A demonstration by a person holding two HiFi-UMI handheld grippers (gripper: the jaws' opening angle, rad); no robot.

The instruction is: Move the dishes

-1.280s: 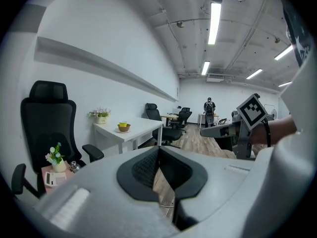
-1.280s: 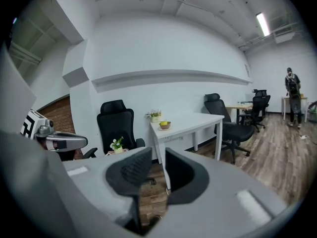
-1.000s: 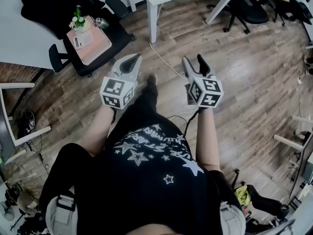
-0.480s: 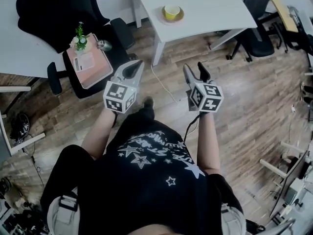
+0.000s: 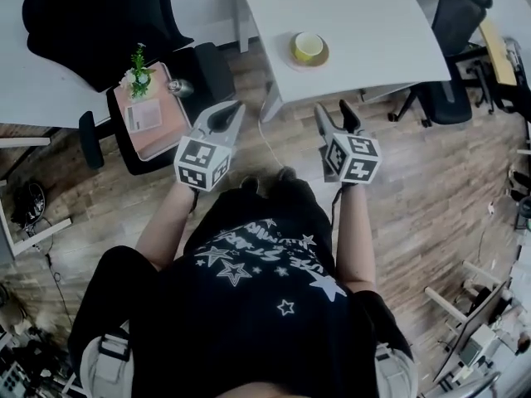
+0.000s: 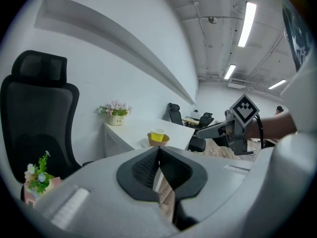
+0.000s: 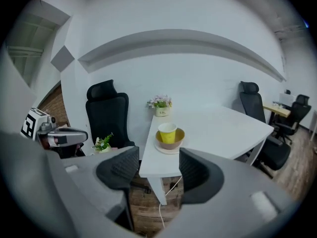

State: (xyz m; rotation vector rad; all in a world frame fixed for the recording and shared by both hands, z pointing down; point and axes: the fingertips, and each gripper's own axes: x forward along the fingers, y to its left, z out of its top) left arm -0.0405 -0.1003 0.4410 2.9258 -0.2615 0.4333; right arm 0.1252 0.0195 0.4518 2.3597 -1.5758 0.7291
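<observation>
White tabletop [image 5: 365, 23] fills the upper middle of the head view. The dishes sit near its front edge as one pile: a yellow cup [image 7: 167, 131] standing in a brown bowl [image 7: 171, 140] on a pale saucer [image 7: 167, 149]. Both grippers hang over the wooden floor [image 5: 431, 181], short of the table and well apart from the pile. The left gripper [image 5: 235, 109] has its jaws pressed together on nothing. The right gripper [image 5: 333, 111] has its jaws parted with only air between them.

The likely trouble is the stack itself. A pinch on the cup alone would probably lift it out and leave the bowl and saucer behind. A pinch on the bowl's rim could tip the loose cup or slide the bowl off the saucer. So near the edge, a stray nudge from a jaw could push the pile off.

A potted flower [image 7: 161, 106] stands at the table's far side by the white wall. Left of the table, a black office chair [image 5: 207, 66] carries a pink box [image 5: 149, 102] and a small plant [image 5: 137, 60]. A cable [image 5: 267, 131] trails across the floor, and more black chairs [image 5: 448, 23] stand to the right.
</observation>
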